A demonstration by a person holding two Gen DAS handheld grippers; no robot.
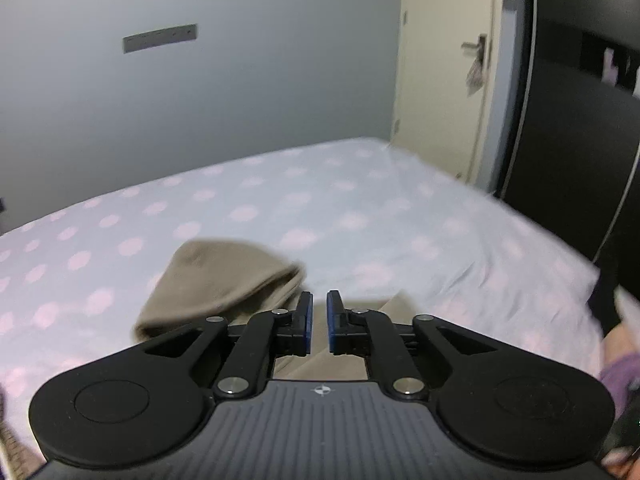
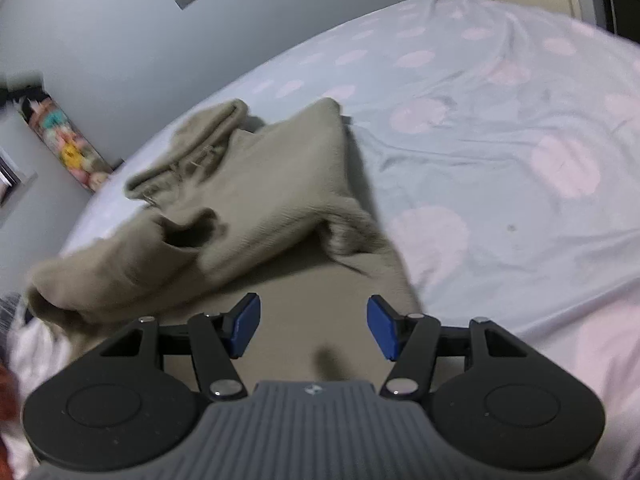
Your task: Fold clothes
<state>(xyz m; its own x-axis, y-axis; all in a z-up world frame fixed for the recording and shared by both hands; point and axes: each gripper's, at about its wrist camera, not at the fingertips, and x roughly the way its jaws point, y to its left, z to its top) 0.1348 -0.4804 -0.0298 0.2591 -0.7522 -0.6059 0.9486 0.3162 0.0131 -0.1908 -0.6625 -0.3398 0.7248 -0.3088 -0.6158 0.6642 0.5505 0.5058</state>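
The right gripper (image 2: 312,326), jaws wide and empty, hovers over a tan hoodie (image 2: 256,184) bunched mid-frame on the spotted bedsheet (image 2: 500,140); the left gripper (image 1: 319,322), nearly closed, seems to grip nothing.

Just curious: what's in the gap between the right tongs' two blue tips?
Only the beige garment lying below the right tongs, seen in the right wrist view.

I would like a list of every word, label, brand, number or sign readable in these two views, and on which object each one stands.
No words or numbers can be read.
Left gripper: a small round emblem on its body, no letters.
Right gripper: a similar small emblem, blurred.
Grey wall plate: only dots, no text.
Colourful tube: print too blurred to read.
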